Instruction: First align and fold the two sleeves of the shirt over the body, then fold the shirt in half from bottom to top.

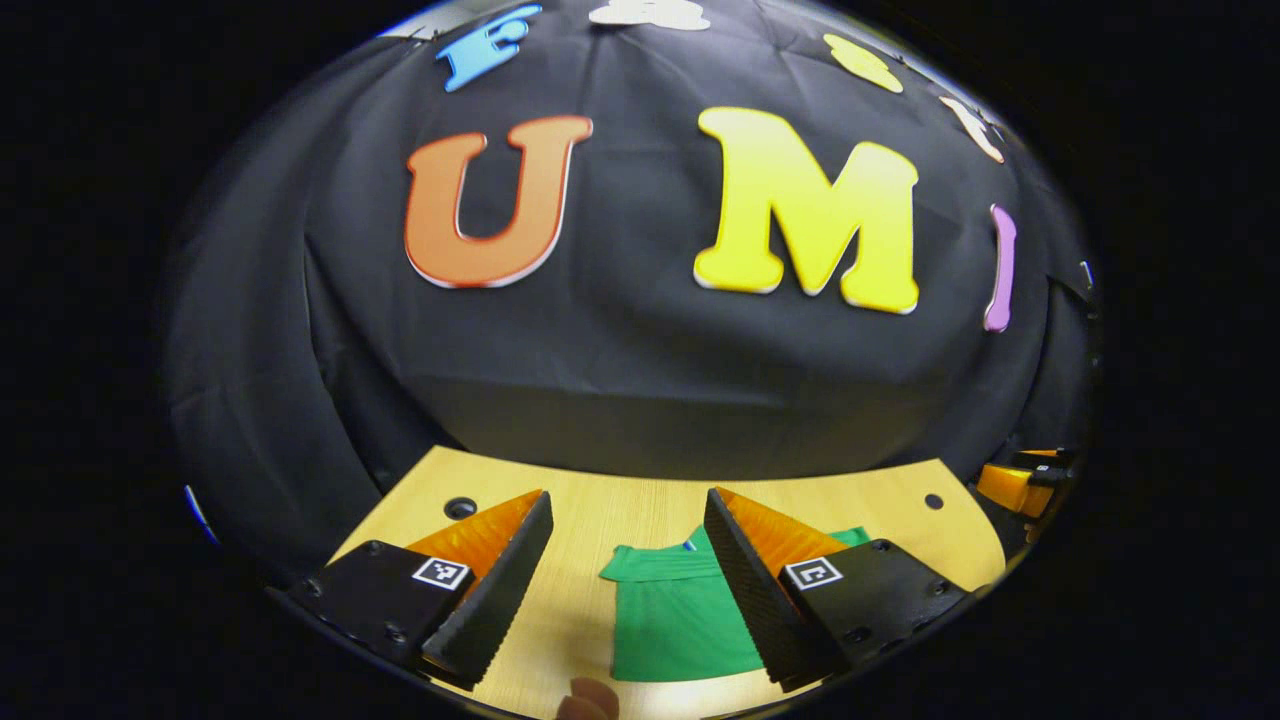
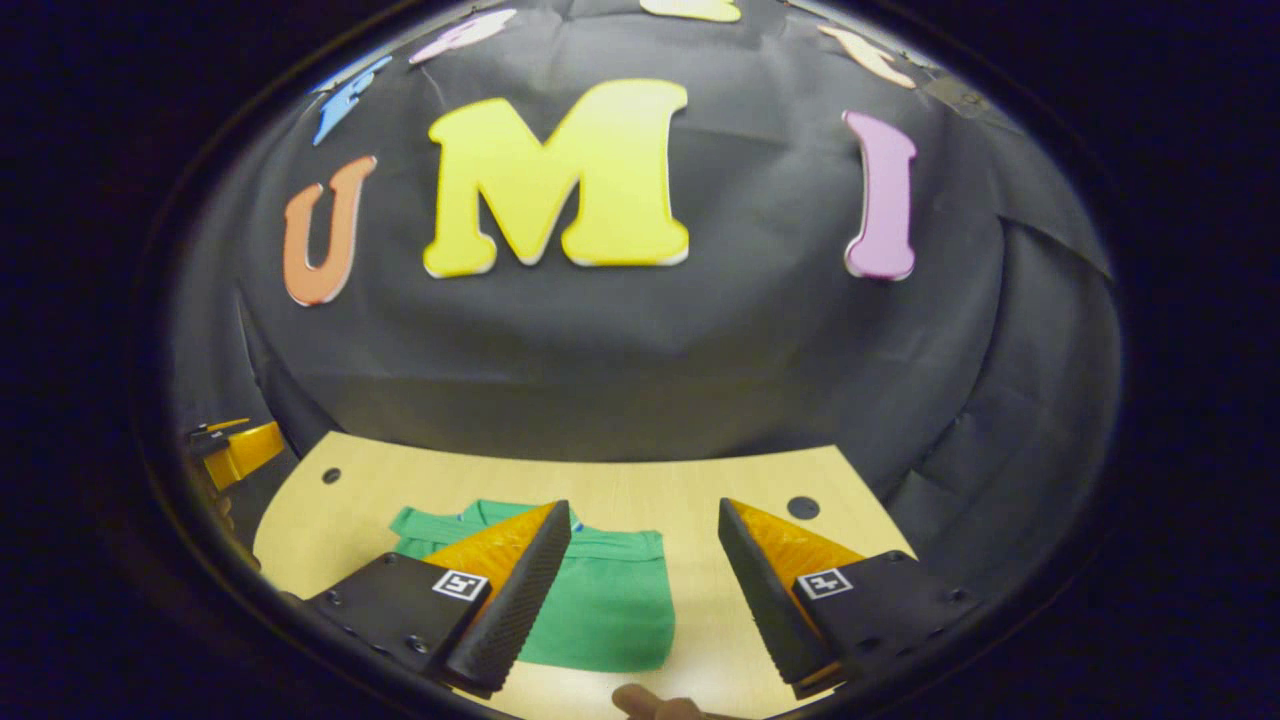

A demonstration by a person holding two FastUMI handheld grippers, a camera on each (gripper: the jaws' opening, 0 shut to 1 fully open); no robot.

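Note:
A green shirt (image 1: 670, 610) lies flat on the wooden table (image 1: 600, 520), collar toward the far wall, in a compact, roughly rectangular shape. My left gripper (image 1: 628, 495) hovers above the table, open with nothing between its fingers; the shirt sits below and partly under its right finger. In the right gripper view the same shirt (image 2: 610, 590) lies below and to the left, partly behind the left finger. My right gripper (image 2: 643, 505) is open too and holds nothing. Both grippers are clear of the cloth.
The table (image 2: 700, 490) ends at the black cloth wall close behind the shirt. It has round holes (image 1: 460, 507) (image 2: 803, 507) near its far corners. The other gripper shows at the edge of each view (image 1: 1020, 485) (image 2: 235, 450). A fingertip (image 1: 585, 700) shows at the bottom.

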